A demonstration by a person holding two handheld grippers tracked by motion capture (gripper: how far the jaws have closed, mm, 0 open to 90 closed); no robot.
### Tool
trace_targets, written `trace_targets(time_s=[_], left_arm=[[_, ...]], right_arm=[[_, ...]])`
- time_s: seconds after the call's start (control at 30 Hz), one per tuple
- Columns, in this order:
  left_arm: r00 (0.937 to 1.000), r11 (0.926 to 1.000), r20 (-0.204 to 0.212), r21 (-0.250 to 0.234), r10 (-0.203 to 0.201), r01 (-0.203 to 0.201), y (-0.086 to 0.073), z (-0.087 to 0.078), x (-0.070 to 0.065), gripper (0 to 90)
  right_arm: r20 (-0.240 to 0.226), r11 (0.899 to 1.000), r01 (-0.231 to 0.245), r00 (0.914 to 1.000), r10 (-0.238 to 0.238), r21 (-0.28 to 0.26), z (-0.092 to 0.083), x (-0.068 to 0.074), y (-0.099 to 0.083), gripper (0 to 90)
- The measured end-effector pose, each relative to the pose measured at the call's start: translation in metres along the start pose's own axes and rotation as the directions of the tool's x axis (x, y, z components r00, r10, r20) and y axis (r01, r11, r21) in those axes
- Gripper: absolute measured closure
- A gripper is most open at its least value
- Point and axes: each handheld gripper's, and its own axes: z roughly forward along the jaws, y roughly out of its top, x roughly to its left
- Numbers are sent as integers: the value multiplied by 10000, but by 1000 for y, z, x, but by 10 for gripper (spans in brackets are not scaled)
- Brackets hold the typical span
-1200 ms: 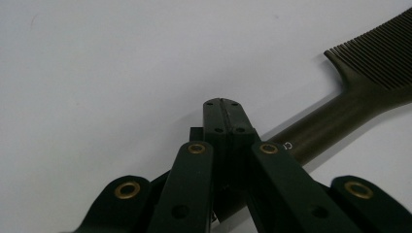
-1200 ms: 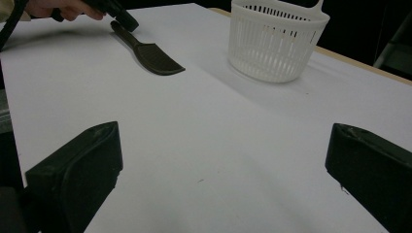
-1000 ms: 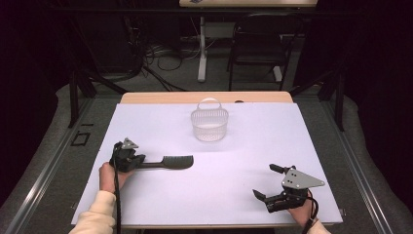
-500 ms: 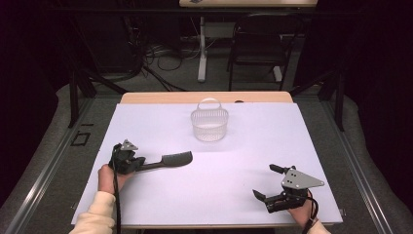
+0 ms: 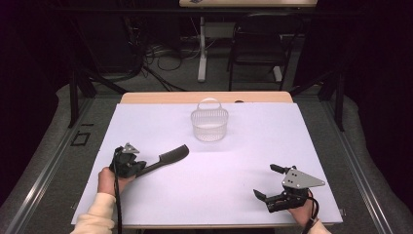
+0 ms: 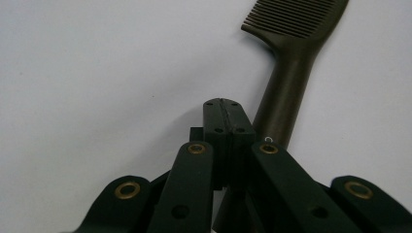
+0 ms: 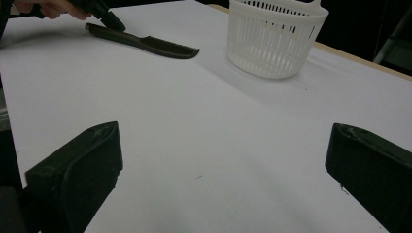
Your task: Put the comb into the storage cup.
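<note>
A dark comb (image 5: 168, 158) lies on the white table sheet (image 5: 229, 165) at the left, its toothed end angled toward the far right. My left gripper (image 5: 141, 168) is at the comb's handle end with its jaws pressed flat together. In the left gripper view the shut gripper (image 6: 227, 104) has the comb handle (image 6: 286, 82) running beside and under it, not between its pads. My right gripper (image 5: 265, 181) rests open near the front right edge, with nothing in it. A white slatted basket (image 5: 210, 126) with a handle stands at the far middle, also in the right gripper view (image 7: 274, 39).
The table's wooden far edge (image 5: 204, 97) shows behind the sheet. A chair (image 5: 253, 44), a table leg and floor cables stand beyond it in the dark. From the right gripper (image 7: 223, 145), the comb (image 7: 145, 42) lies far left by the left gripper (image 7: 104, 17).
The comb has swung on the sheet: its toothed end moved away toward the far side, from lying level to slanting. The left gripper shifted slightly with it. The right gripper stayed still.
</note>
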Motion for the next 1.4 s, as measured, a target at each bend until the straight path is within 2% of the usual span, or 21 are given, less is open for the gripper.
trace_targets(time_s=[0.1,0.73,0.93,1.07,1.17,1.23,1.4], left_arm=[[10000,9999,39,95,85,-85,0,-1,-2,900],[9998,9996,217,262,-48,42,0,-4,-6,900],[9999,9999,132,99,-79,78,0,-6,-7,894],[9999,9995,22,-299,-135,136,1,-11,-5,765],[9998,9982,-143,-581,-169,160,4,-16,-4,607],[9993,9960,-240,-853,-269,247,7,-21,-5,463],[9981,9923,-618,-1237,13,-90,13,-32,-9,211]], right_arm=[[-2,10000,-16,10000,16,-35,-1,0,0,0],[-13,10000,-64,10000,64,56,1,0,0,0],[-25,10000,-61,10000,61,65,1,0,0,0],[-25,10000,-36,10000,36,78,3,0,0,0],[-29,10000,-26,10000,26,59,3,0,0,0],[-19,10000,-46,10000,46,31,2,0,0,0],[-39,9999,-99,9999,100,61,2,-1,0,0]])
